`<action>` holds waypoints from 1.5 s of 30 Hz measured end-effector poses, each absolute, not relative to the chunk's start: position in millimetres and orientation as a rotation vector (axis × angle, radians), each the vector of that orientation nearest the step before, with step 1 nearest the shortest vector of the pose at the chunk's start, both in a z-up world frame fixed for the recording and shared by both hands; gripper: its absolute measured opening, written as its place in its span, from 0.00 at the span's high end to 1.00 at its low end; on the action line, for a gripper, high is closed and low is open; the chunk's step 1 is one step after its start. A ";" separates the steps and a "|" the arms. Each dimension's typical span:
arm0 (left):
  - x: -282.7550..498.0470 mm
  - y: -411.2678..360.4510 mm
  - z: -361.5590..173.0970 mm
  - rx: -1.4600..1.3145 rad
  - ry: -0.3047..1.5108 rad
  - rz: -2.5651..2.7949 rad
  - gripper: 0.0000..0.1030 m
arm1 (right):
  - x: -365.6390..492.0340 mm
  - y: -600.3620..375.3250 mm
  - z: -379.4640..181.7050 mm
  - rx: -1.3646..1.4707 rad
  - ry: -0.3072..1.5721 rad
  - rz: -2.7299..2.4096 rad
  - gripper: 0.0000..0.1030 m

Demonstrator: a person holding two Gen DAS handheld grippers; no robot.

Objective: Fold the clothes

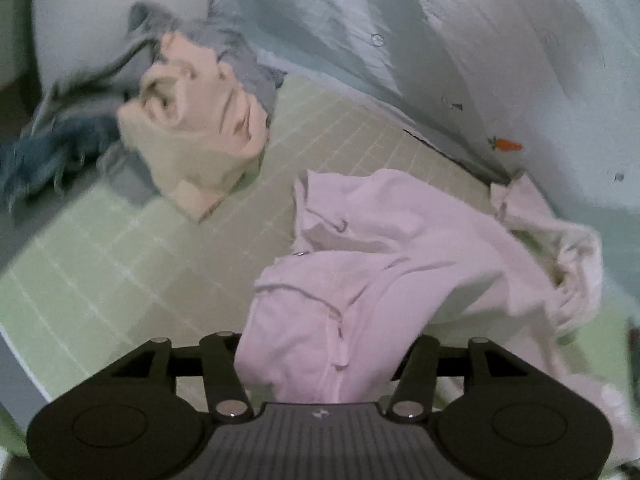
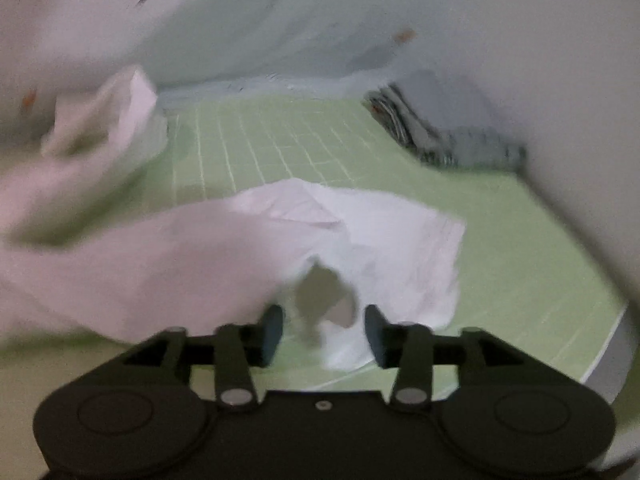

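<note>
Left wrist view: the pink garment lies crumpled on the green grid mat, its near end bunched between the left claw; grip unclear. Right claw stands spread, white cloth loose between its fingers.

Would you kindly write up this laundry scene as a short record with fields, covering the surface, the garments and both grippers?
surface: green gridded mat
garment in work: pink zip top, crumpled, lying on the mat
left gripper: pink cloth between its fingers; grip not clear
right gripper: open, pads apart, over the garment's pale edge
unfolded pile: peach garment on grey and blue clothes, far left
folded stack: grey and striped clothes, far right
backdrop: pale sheet with carrot print
</note>
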State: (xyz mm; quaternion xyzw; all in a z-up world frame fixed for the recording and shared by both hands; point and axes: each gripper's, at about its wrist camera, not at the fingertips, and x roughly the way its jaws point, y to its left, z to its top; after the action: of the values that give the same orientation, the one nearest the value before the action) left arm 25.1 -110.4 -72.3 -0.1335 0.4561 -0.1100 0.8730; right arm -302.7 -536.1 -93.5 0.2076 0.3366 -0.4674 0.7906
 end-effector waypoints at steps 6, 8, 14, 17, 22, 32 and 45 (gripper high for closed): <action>17.7 -90.5 -66.2 -0.520 0.960 -0.337 0.28 | -306.2 -533.0 -112.3 0.892 0.502 -0.933 0.12; 17.8 -75.1 -67.4 -0.621 0.951 -0.336 0.25 | -307.3 -531.7 -120.2 1.006 0.442 -0.898 0.02; 21.4 -57.5 -78.9 -0.700 1.019 -0.327 0.25 | -311.8 -538.1 -160.4 1.369 0.258 -0.897 0.01; 19.5 -44.4 -91.0 -0.829 1.057 -0.339 0.24 | -315.1 -542.2 -175.2 1.510 0.148 -0.899 0.01; 18.8 -38.9 -105.8 -0.877 1.102 -0.283 0.20 | -304.0 -560.8 -185.2 1.545 0.158 -0.930 0.08; 24.6 -43.1 -154.2 -0.989 1.220 -0.190 0.23 | -303.8 -567.9 -174.3 1.475 0.177 -0.930 0.96; 44.9 -32.5 -73.9 -0.556 0.918 -0.154 0.95 | -326.5 -552.6 -90.3 0.974 0.221 -1.030 0.97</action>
State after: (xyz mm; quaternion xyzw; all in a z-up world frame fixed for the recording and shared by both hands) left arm 44.9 -32.5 -73.9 -0.2648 0.4369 -0.0733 0.8565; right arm -326.5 -552.6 -90.3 0.4465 0.1014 -0.4721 0.7533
